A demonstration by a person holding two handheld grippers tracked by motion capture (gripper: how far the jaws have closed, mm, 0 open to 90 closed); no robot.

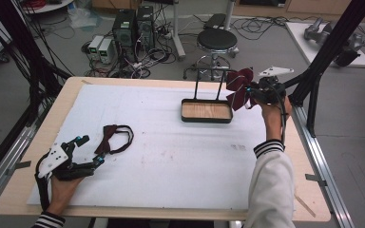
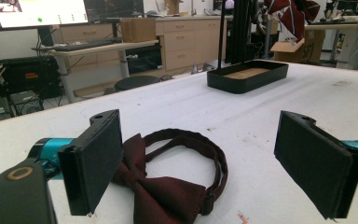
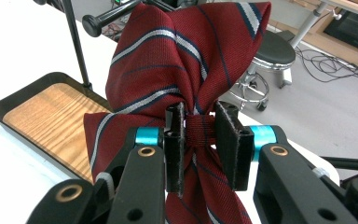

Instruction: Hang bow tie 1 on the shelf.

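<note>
the right hand-held gripper [image 3: 200, 144] pinches a soft, light red striped fabric bow tie [image 3: 182, 60] by its firm centre knot, aloft near the tabletop's far right edge, just beside the black wood-lined tray [image 1: 206, 112]. the left hand-held gripper [image 2: 200, 163] rests open around a limp dark maroon bow tie with strap [image 2: 168, 186] near the front left corner; its knot looks the surest hold.

A grey floor [image 1: 266, 52] lies beyond the wooden table [image 1: 313, 190], strewn with tangled cables [image 1: 142, 59] around 2 dark computer towers [image 1: 134, 26] and a black round stool [image 1: 217, 40]. In the left gripper view, a lit monitor [image 2: 37, 11] stands on a desk [image 2: 102, 46] before light wooden cabinets [image 2: 186, 37] and a cardboard box [image 2: 286, 49]. Black frame posts [image 1: 335, 42] rise at the table's right side.
</note>
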